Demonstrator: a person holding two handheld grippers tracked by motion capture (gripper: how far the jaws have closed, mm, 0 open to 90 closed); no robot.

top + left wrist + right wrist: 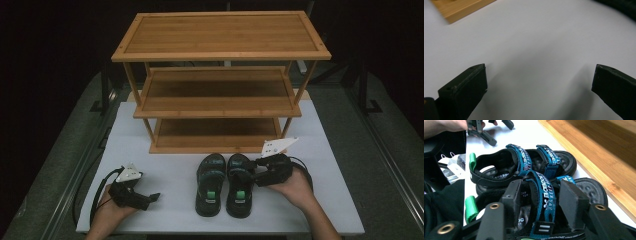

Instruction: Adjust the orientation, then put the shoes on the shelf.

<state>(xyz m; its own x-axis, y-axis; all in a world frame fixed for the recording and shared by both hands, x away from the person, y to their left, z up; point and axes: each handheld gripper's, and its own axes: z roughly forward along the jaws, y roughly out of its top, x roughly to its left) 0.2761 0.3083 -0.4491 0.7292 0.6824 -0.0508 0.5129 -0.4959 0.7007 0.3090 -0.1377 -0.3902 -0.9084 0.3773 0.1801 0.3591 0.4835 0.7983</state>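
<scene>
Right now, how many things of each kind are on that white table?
Sandals: 2
Wooden shelf rack: 1
Hand-held tools, left tool and right tool: 2
Total: 5

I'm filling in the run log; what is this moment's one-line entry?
right tongs: open, astride near sandal strap | left tongs: open, over bare table | far sandal: untouched | rack: bare
</scene>
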